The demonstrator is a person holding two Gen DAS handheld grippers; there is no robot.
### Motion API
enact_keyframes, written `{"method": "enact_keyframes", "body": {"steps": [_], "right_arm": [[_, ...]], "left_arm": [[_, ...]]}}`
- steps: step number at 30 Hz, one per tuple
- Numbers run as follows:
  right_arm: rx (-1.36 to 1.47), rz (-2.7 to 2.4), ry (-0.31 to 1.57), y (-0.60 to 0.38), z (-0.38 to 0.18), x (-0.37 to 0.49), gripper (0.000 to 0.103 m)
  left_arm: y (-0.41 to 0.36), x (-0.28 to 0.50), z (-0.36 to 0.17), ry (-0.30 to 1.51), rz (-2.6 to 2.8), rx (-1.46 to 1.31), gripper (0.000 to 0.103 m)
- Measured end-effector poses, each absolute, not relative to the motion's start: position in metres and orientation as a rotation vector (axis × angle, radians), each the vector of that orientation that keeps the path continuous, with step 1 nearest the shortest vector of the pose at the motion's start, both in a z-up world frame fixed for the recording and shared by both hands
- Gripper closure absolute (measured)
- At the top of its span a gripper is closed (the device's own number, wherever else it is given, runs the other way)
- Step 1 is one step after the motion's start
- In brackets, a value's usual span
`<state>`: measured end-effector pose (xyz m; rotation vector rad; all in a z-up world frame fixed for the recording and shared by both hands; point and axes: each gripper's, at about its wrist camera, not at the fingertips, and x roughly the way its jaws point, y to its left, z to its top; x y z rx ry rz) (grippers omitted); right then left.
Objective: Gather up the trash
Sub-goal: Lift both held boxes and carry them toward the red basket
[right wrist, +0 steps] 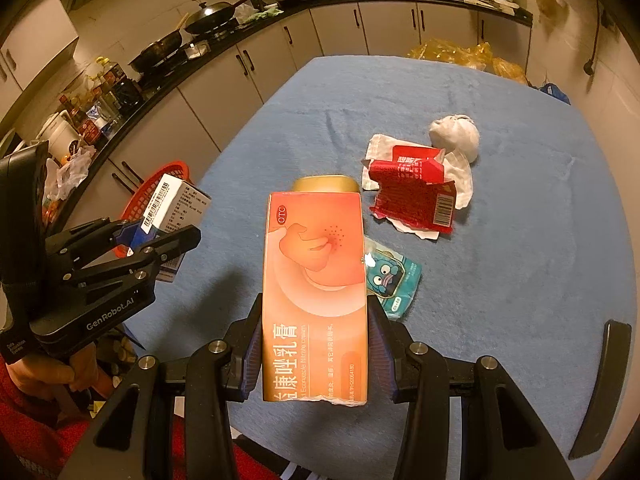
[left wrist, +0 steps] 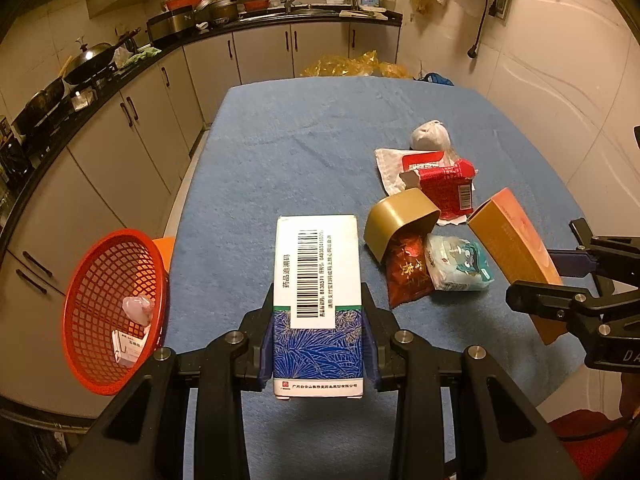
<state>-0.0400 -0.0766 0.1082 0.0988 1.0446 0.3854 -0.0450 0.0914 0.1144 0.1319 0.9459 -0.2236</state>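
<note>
My left gripper (left wrist: 318,328) is shut on a white and blue medicine box (left wrist: 316,280), held above the blue table near its left edge. My right gripper (right wrist: 314,336) is shut on an orange cream box (right wrist: 316,292), held above the table; that box also shows in the left wrist view (left wrist: 516,248). A red mesh basket (left wrist: 108,312) stands tilted off the table's left side with a few bits of trash inside. On the table lie a gold tape roll (left wrist: 400,220), a red snack bag (left wrist: 408,272), a teal wipe packet (left wrist: 460,264), a torn red carton (left wrist: 444,184) and a white wad (left wrist: 430,136).
The blue cloth table (left wrist: 288,160) has kitchen counters (left wrist: 100,80) with pans along its left and far sides. Yellow plastic bags (left wrist: 356,65) sit beyond the far edge. A dark chair back (right wrist: 600,388) stands at the table's right.
</note>
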Motion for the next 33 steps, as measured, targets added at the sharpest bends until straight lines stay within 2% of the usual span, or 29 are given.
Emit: {"method": "enact_keyframes", "body": {"steps": [33], "right_arm": [[0.067, 0.421, 1.080, -0.049, 0.103, -0.040, 0.052]], "left_arm": [[0.118, -0.054, 0.111, 0.952, -0.179, 0.094, 0.070]]}}
